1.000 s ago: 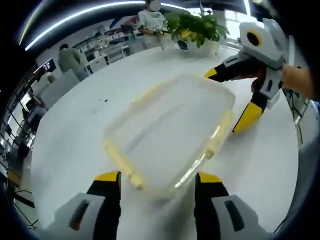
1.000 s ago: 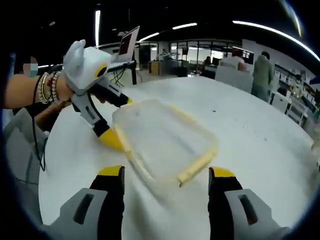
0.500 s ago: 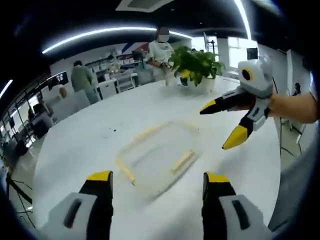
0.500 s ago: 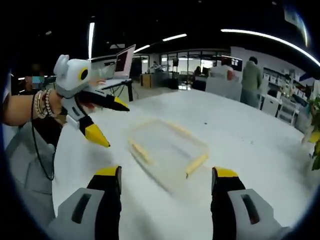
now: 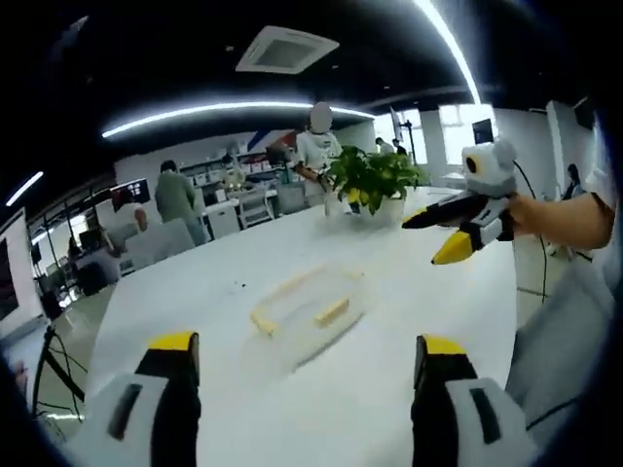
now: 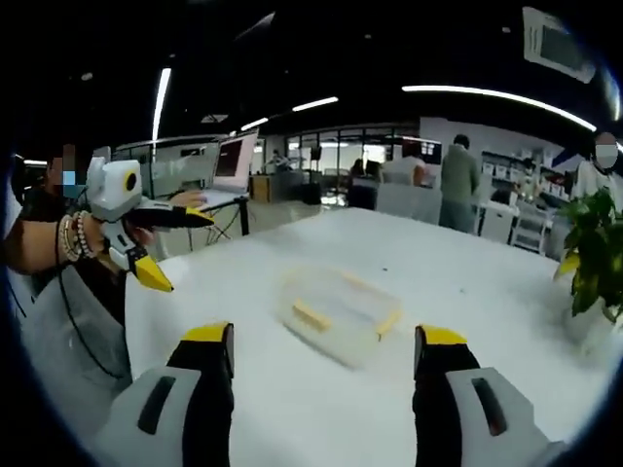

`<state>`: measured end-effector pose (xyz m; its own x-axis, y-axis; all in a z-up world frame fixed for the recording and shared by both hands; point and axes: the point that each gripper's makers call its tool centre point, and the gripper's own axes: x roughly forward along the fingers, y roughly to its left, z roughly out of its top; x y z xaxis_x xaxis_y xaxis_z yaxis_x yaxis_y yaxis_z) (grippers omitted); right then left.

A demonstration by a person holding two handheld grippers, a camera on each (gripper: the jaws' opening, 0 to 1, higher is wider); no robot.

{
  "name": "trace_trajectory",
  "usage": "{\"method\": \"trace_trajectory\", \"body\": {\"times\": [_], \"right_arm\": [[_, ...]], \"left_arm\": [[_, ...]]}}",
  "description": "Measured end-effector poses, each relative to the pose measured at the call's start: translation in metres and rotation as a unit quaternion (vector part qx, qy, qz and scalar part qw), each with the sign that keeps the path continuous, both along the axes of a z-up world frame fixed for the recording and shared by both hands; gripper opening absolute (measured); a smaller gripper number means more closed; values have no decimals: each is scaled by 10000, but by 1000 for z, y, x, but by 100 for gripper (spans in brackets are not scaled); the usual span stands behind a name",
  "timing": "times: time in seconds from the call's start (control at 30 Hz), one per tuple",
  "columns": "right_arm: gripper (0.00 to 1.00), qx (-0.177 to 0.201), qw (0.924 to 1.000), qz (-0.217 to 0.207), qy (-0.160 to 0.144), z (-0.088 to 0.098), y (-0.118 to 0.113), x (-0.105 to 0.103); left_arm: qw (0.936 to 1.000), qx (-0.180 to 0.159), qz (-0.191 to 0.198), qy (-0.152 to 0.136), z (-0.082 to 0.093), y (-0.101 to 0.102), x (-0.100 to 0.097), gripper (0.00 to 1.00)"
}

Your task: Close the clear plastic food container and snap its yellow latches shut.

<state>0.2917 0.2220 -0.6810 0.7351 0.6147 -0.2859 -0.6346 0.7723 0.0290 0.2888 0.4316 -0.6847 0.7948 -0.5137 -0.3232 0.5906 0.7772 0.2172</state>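
The clear plastic food container (image 5: 309, 310) with yellow latches lies flat on the white round table (image 5: 243, 389), its lid on; it is blurred, so the latch state is unclear. The same container (image 6: 338, 313) sits mid-table in the right gripper view. My left gripper (image 5: 302, 365) is open and held well back from it, with nothing between its jaws. My right gripper (image 6: 324, 352) is also open and clear of the container. The right gripper (image 5: 446, 233) hangs open at the right of the left gripper view; the left gripper (image 6: 165, 248) hangs open at the left of the right gripper view.
A potted green plant (image 5: 373, 182) stands at the table's far edge, also the plant (image 6: 594, 255) at the right. A laptop (image 6: 232, 170) rests on a stand beyond the table. Several people stand among desks behind. A person's sleeve (image 5: 560, 341) is at the right.
Both grippers have pulled up and back from the container, which now looks much smaller and lies alone on the table. Both stayed open.
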Motion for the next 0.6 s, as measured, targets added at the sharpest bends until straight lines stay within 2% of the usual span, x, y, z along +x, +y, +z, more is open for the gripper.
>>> {"method": "trace_trajectory", "body": {"times": [0.07, 0.13, 0.17, 0.2, 0.23, 0.27, 0.33, 0.4, 0.53, 0.6], "right_arm": [[76, 277, 9995, -97, 65, 5, -1, -12], [77, 331, 9992, -187, -75, 12, -5, -23], [77, 337, 9991, -223, -108, 13, -7, -28], [77, 358, 9988, -299, -150, 15, -10, -34], [78, 379, 9986, -341, -167, 16, -12, -38], [78, 423, 9981, -405, -197, 17, -16, -44], [81, 535, 9967, -532, -285, 19, -20, -51], [84, 623, 9954, -659, -301, 18, -25, -61], [88, 706, 9929, -892, -349, 14, -34, -80], [90, 668, 9919, -994, -412, 11, -39, -89]], "left_arm": [[9994, 210, 260, 5, -3, 21, -6, 95], [9991, 67, 406, 36, -1, 36, -15, 94], [9984, -78, 561, 43, 1, 43, -17, 92], [9984, -174, 526, 58, 3, 45, -23, 87], [9982, -411, 431, -27, 8, 45, -29, 81], [9964, -723, 420, -165, 16, 48, -35, 79], [9920, -1141, 497, -230, 23, 54, -47, 83], [9891, -1354, 566, -150, 22, 59, -58, 87], [9890, -1337, 623, -122, 18, 68, -76, 90], [9872, -1505, 523, -31, 15, 69, -88, 91]]}}
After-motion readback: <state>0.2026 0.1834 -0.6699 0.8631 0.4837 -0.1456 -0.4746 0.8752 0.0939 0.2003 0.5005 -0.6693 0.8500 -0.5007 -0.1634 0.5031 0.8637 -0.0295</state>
